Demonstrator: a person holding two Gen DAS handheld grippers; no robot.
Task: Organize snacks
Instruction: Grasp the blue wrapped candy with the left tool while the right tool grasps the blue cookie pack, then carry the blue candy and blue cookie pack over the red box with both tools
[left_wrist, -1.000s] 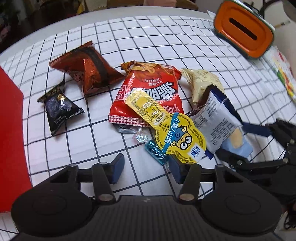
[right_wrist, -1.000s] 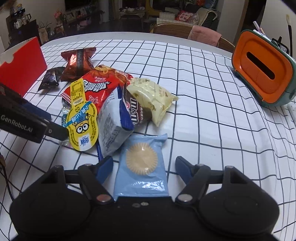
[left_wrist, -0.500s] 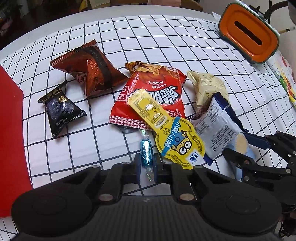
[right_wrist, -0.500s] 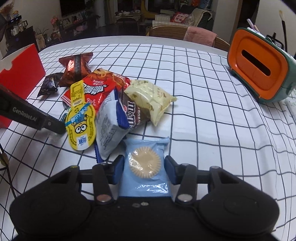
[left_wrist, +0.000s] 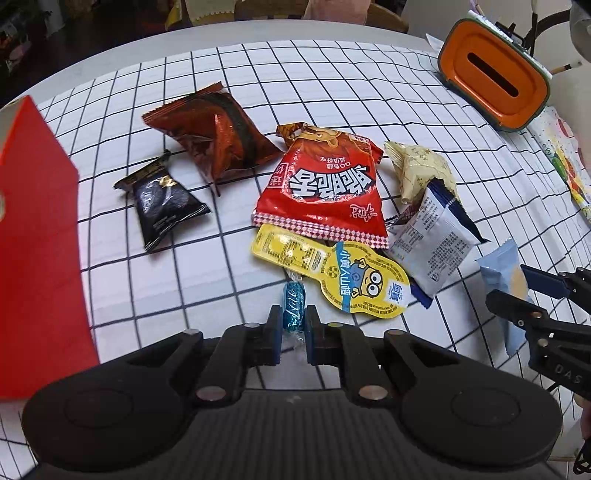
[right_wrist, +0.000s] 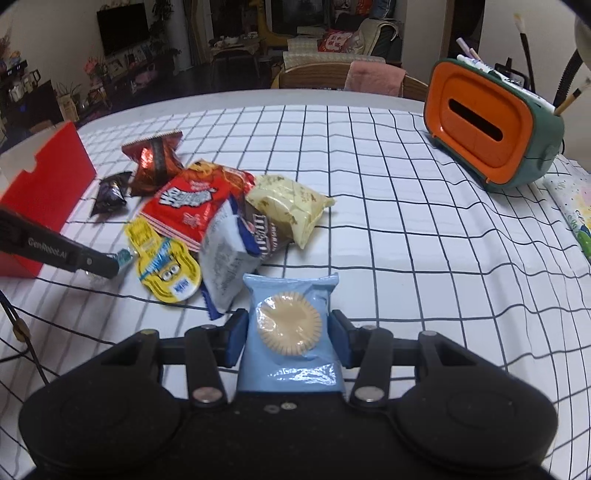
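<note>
Snacks heaped mid-counter (right_wrist: 406, 229) on a white cloth with a dark grid. Left tool (left_wrist: 293, 328) clamped tight on a small blue wrapped candy (left_wrist: 293, 308), held just off the near edge of the pile. Right tool (right_wrist: 288, 338) pinching a light-blue cookie packet (right_wrist: 290, 328) by its two sides, round biscuit visible through the wrapper.

Left behind on the cloth: big red chip bag (left_wrist: 325, 188) in the middle, yellow cartoon-character pack (left_wrist: 332, 273) touching its near edge, white-and-blue packet (left_wrist: 432, 240) leaning on a cream pouch (left_wrist: 417, 173) to the right. Brown foil bag (left_wrist: 218, 140) and small black packet (left_wrist: 159, 203) apart to the left, near each other. Red box (left_wrist: 37, 240) at the far left edge. Orange-and-green tissue holder (right_wrist: 487, 136) at the far right corner, well away from the snacks.
</note>
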